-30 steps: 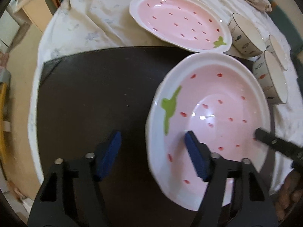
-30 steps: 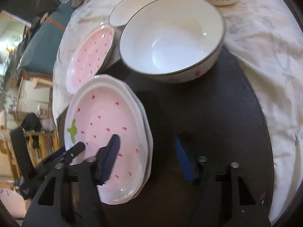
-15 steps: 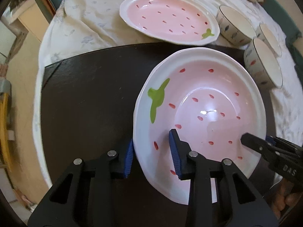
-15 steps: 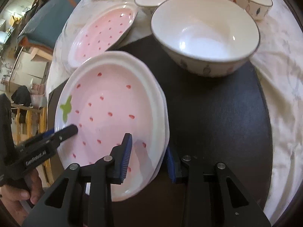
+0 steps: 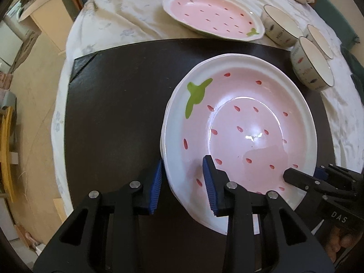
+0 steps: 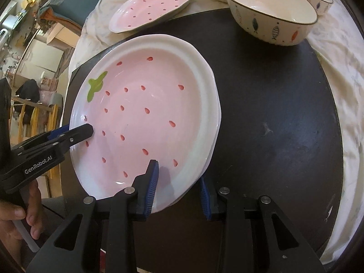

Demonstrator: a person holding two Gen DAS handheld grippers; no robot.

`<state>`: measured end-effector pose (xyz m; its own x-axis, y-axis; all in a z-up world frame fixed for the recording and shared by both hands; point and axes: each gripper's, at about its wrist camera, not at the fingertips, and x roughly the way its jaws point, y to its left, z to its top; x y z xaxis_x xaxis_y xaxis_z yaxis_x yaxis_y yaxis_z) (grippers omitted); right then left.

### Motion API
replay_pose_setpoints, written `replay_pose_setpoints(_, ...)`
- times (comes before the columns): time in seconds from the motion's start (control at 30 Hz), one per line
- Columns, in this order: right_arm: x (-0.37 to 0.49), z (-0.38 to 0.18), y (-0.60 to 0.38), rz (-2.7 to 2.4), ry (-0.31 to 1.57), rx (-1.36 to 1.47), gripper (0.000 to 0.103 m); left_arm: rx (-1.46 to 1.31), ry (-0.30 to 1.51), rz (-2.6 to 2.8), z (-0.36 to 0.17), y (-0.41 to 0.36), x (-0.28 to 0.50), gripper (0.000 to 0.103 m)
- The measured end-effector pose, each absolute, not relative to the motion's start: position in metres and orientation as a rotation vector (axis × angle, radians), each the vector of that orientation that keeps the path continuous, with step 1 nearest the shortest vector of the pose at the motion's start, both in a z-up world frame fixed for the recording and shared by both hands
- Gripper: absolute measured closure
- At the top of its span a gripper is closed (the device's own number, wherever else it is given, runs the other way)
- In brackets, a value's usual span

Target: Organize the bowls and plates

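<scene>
A pink strawberry-patterned plate [image 5: 238,118] [image 6: 145,113] sits over the black mat [image 5: 113,113] [image 6: 273,118]. A second white rim shows just under it. My left gripper [image 5: 183,182] is shut on the plate's near-left rim, one pad inside and one outside. It appears as a black arm [image 6: 75,134] at the left of the right wrist view. My right gripper [image 6: 178,188] is shut on the opposite rim, and its tip [image 5: 302,177] shows at the lower right of the left wrist view. Whether the plate rests on the mat or is off it I cannot tell.
A matching pink plate [image 5: 213,16] [image 6: 154,6] lies on the pale floral cloth [image 5: 127,11] beyond the mat. Three fish-patterned bowls [image 5: 312,68] [image 6: 270,16] stand at the far right, the nearest on the mat's edge. A hand [image 6: 16,218] holds the left gripper. Floor and furniture lie to the left.
Both grippers stood open astride the plate's rim a second ago; both have since closed on it. The plate and grippers have shifted a little across the mat.
</scene>
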<state>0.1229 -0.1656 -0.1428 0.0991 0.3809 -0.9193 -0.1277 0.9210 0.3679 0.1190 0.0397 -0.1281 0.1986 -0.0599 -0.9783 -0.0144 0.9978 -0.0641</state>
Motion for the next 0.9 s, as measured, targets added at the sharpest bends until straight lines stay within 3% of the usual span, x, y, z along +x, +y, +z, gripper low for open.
replay_pose_setpoints(0.57,0.126,-0.140,-0.162,0.425,1.371,0.219,0.065,-0.062,1.357,-0.008,-0.118,0.043,0.118,0.068)
replay_pose_setpoints(0.73,0.127,-0.129,-0.176,0.384,1.324,0.275,0.065,-0.062,1.328,0.039,-0.113,0.042,0.118,0.055)
replay_pose_setpoints(0.9,0.127,-0.119,-0.186,0.351,1.278,0.329,0.050,-0.105,1.254,0.103,-0.100,0.049,0.115,0.050)
